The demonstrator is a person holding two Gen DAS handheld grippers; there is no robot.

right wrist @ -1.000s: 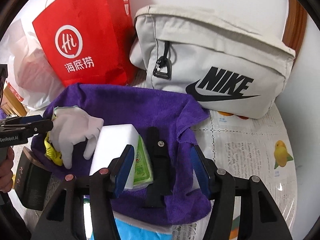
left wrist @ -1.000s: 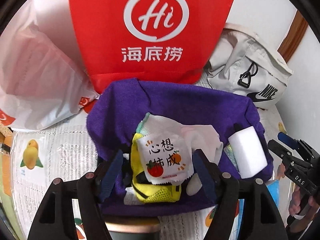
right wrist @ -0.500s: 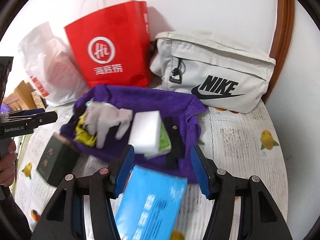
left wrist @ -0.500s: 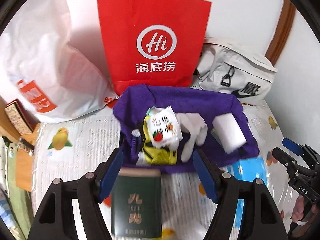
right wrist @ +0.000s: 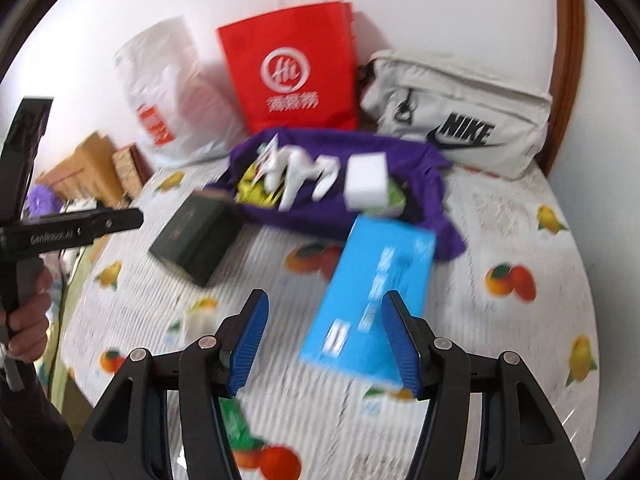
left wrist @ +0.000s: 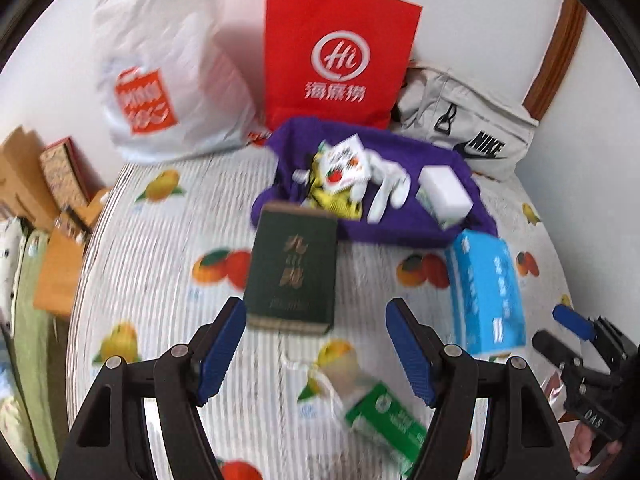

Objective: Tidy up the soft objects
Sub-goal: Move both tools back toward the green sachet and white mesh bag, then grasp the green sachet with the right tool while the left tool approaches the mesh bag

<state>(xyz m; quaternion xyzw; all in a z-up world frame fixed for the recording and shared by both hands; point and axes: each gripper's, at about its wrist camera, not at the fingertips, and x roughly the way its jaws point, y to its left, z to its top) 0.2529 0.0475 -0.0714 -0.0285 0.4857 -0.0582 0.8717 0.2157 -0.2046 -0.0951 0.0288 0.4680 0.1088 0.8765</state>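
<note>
Looking over: we see a table [left wrist: 168,240] under a fruit-print cloth, both views motion-blurred.
Back edge: we find a white plastic bag [left wrist: 160,92], a red paper bag [left wrist: 340,56] and a grey Nike pouch [left wrist: 472,136] standing along the wall.
Purple towel [left wrist: 400,232]: we see it spread near the back edge, just in front of the red bag; its right end is partly covered in the right wrist view.
On the towel: we count a white glove [left wrist: 390,184], a white sponge block [left wrist: 446,192], a yellow mesh item [left wrist: 332,200] and a printed wipe packet [left wrist: 346,164]; a green pack [right wrist: 394,196] peeks out under the sponge.
Blue tissue pack [right wrist: 376,296]: we see it towards the front right, its far corner overlapping the towel's edge.
Dark green box [left wrist: 292,268]: middle of the table, touching the towel's front edge.
Green-and-white pack [left wrist: 380,416]: front edge, too blurred for us to read.
Left gripper [left wrist: 316,344]: fingers spread, holding nothing.
Right gripper [right wrist: 326,344]: fingers spread and empty, the tissue pack behind them.
</note>
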